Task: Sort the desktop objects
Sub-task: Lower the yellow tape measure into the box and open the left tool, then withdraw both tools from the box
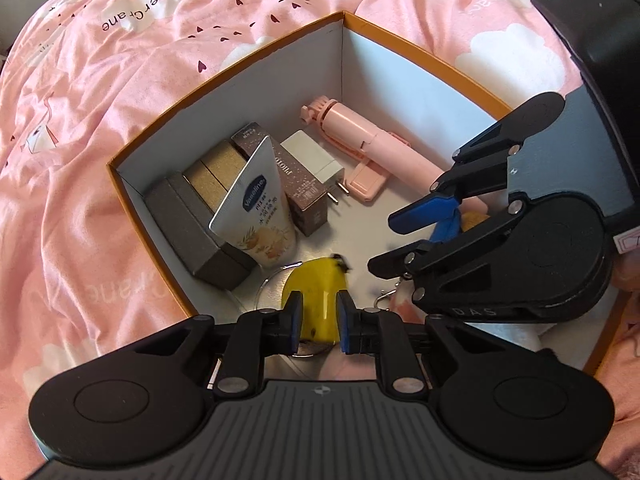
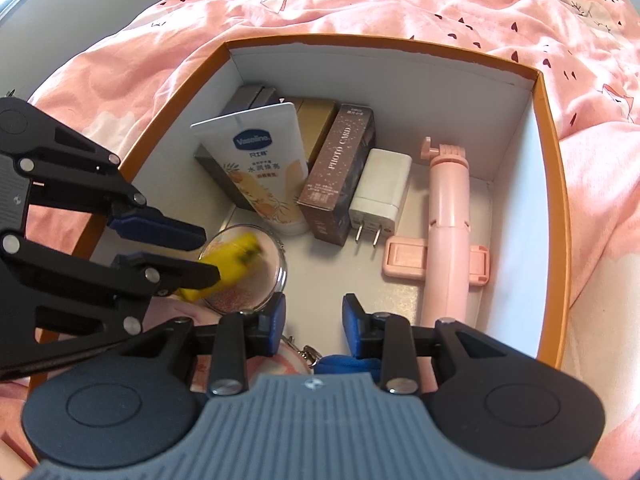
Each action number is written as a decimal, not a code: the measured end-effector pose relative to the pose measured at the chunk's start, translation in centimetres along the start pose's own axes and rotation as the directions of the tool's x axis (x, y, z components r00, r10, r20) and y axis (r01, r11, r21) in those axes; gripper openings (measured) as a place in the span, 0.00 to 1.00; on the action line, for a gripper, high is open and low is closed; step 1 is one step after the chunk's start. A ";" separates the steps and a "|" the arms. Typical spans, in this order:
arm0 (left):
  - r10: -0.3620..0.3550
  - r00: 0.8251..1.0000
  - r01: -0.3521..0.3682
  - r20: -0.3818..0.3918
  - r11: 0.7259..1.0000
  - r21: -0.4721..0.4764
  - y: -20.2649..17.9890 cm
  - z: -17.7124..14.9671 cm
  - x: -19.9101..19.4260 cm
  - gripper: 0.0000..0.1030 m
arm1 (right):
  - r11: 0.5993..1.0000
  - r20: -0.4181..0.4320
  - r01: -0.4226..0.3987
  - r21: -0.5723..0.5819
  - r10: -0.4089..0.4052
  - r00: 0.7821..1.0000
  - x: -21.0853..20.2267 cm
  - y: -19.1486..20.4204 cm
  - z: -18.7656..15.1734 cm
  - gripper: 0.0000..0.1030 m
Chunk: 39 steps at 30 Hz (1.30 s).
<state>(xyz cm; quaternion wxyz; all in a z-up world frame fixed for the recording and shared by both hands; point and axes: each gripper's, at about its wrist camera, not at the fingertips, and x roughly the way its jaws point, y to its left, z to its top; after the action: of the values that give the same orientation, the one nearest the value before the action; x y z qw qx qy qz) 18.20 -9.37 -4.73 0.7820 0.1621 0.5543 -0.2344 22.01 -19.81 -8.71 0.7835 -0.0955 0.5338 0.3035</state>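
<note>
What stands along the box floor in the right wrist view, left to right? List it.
Vaseline tube → brown photo card box → white charger plug → pink selfie stick

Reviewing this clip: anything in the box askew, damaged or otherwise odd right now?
Nothing looks damaged or spilled. One oddity: the Vaseline tube is not flat but leans tilted against the grey and gold boxes in the orange-rimmed box. The yellow item between the left claw pads is motion-blurred.
</note>
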 end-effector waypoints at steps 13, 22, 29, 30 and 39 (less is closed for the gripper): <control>-0.034 0.982 0.070 0.185 0.979 -0.192 3.1 -2.1 -5.3 0.19 | 0.996 -0.039 -0.078 0.031 0.079 0.996 1.1 0.1 0.6 0.32; 0.011 0.960 0.088 0.280 0.937 -0.338 6.4 -3.9 -8.1 0.19 | 0.960 -0.015 -0.160 0.228 0.168 0.986 2.4 -0.8 1.6 0.32; 0.002 0.964 0.102 0.265 0.920 -0.379 7.1 -5.6 -7.3 0.19 | 0.948 -0.015 -0.170 0.271 0.180 0.983 3.3 0.3 2.1 0.24; 0.002 0.965 0.103 0.263 0.918 -0.384 7.1 -5.8 -7.2 0.19 | 0.951 -0.013 -0.159 0.264 0.169 0.986 3.4 0.5 2.1 0.24; -0.012 0.965 0.118 0.262 0.913 -0.391 6.8 -6.7 -6.9 0.19 | 0.947 -0.047 -0.157 0.279 0.176 0.983 2.8 1.0 1.2 0.22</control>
<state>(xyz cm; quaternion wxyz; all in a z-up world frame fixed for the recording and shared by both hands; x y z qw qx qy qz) 14.69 1.06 -0.48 0.8546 -0.0526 0.4912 -0.1599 23.04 -17.43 -10.60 0.7412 0.0485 0.6043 0.2882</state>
